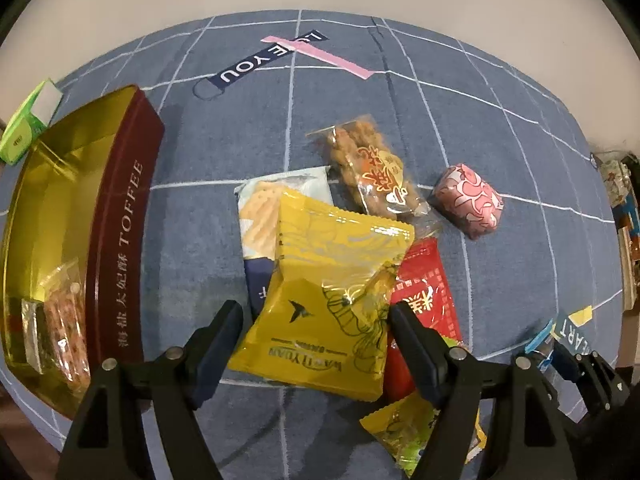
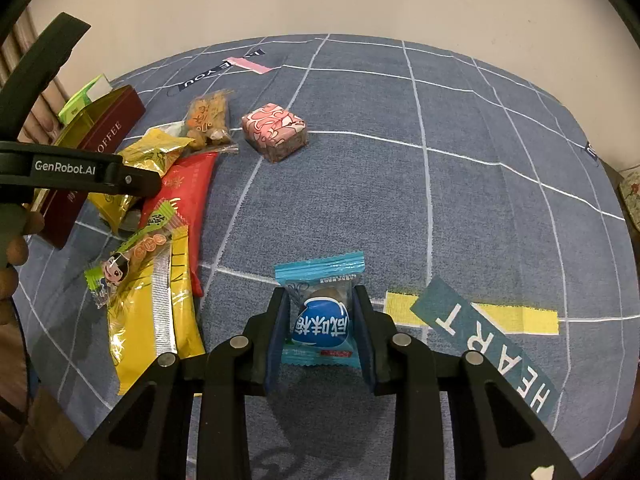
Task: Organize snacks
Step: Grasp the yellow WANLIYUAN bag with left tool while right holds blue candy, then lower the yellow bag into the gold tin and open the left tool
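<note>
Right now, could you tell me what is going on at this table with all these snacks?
A person is sorting snacks with a hand-held tool in each hand. The right tool is closed on a small blue packet, with its lower end off the cloth. The left tool is open, its fingers on either side of a yellow packet on the loose pile. The open toffee tin on the left already holds a few wrapped snacks. A pink wrapped block lies apart on the blue checked cloth.

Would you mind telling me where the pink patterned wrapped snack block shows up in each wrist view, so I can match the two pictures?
Left wrist: the pink patterned block sits right of centre, beside the clear bag of fried twists.
Right wrist: upper left of centre, apart from the snack pile.
Shared landmark: the red toffee tin, at the left edge in both views.
</note>
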Action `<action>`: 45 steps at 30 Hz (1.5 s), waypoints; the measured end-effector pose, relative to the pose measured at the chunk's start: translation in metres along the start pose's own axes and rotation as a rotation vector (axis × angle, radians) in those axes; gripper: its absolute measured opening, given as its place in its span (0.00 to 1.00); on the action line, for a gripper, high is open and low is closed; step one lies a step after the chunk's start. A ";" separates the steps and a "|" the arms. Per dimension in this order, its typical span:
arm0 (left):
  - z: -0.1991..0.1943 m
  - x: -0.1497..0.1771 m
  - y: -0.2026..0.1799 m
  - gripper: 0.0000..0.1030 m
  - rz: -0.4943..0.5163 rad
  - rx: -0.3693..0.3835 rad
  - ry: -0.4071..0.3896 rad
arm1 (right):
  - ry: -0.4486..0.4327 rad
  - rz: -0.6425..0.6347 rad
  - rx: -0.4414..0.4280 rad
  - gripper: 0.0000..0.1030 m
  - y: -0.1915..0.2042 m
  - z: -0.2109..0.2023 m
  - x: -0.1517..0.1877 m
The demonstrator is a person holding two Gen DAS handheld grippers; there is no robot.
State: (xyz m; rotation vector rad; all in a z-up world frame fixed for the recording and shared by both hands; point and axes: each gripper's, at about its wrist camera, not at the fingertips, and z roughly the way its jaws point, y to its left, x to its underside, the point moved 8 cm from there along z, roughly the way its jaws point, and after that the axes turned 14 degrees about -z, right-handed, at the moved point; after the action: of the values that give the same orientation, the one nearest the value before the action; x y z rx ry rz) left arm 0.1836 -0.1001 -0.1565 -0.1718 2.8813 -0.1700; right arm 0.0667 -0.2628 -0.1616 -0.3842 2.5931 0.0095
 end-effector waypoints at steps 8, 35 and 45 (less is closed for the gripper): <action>-0.004 0.002 0.001 0.60 -0.002 0.021 -0.004 | 0.001 -0.001 0.002 0.29 0.000 0.000 0.000; -0.077 0.006 0.045 0.55 -0.009 0.039 -0.098 | 0.026 0.001 0.051 0.29 0.003 0.002 -0.002; -0.088 -0.006 0.131 0.55 -0.099 -0.049 -0.135 | 0.040 0.017 0.066 0.29 0.003 0.003 -0.003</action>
State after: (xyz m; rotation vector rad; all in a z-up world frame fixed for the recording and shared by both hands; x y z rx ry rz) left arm 0.1535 0.0388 -0.0879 -0.3225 2.7456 -0.1019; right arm 0.0693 -0.2587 -0.1628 -0.3418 2.6283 -0.0779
